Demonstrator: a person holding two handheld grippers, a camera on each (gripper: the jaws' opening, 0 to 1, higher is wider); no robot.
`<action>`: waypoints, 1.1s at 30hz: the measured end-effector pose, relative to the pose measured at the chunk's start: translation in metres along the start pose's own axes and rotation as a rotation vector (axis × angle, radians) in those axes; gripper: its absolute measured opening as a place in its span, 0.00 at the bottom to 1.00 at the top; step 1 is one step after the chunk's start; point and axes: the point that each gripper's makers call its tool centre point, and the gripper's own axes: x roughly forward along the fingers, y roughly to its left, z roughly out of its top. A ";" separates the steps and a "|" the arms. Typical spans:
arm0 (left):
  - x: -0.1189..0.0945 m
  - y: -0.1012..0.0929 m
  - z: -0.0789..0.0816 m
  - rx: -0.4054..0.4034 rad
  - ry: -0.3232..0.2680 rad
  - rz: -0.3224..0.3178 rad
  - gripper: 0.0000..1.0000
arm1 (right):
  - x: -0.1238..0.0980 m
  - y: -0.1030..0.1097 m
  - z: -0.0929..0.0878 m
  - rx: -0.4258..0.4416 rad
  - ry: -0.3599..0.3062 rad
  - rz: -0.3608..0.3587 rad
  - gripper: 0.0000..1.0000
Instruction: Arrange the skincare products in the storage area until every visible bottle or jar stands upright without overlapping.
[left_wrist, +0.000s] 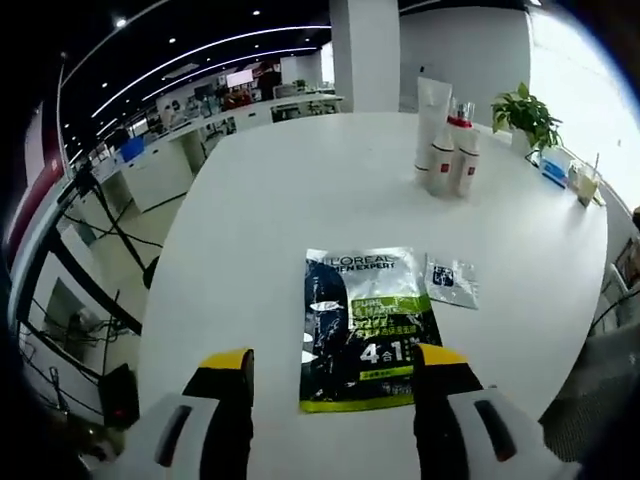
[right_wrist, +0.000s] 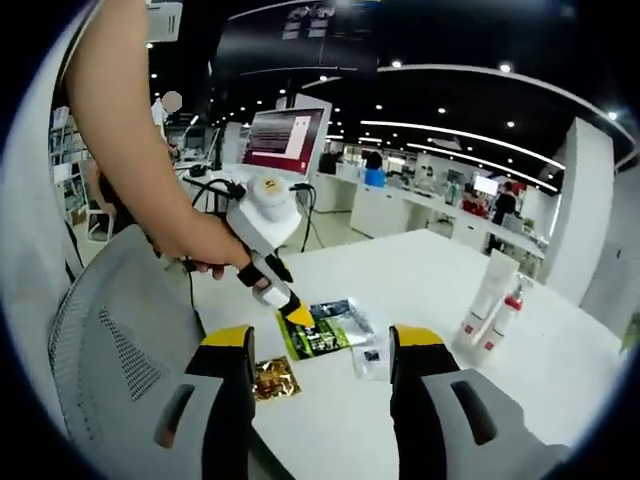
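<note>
Skincare bottles (left_wrist: 450, 150) stand upright at my white table's (left_wrist: 260, 230) far side; both my left gripper (left_wrist: 335, 365) and right gripper (right_wrist: 315, 345) hang released above the L'Oréal sachet (left_wrist: 365, 325).

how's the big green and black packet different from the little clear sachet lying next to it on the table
The green and black packet is much larger than the clear sachet. The packet carries bold print in black, green and white; the sachet is mostly see-through with a small dark patch. The packet lies between the left hand-held gripper jaws in that view; the sachet lies off to one side. Both lie flat on the white table, apart.
</note>
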 end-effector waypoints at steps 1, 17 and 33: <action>0.001 0.000 0.000 -0.002 0.002 -0.002 0.66 | 0.000 0.000 0.000 0.000 0.001 0.000 0.49; 0.025 0.001 0.011 0.020 0.008 0.003 0.75 | 0.000 0.000 0.001 -0.012 0.001 0.006 0.44; 0.064 -0.029 0.008 0.082 0.119 -0.082 0.98 | 0.001 0.003 0.000 -0.019 0.008 0.026 0.42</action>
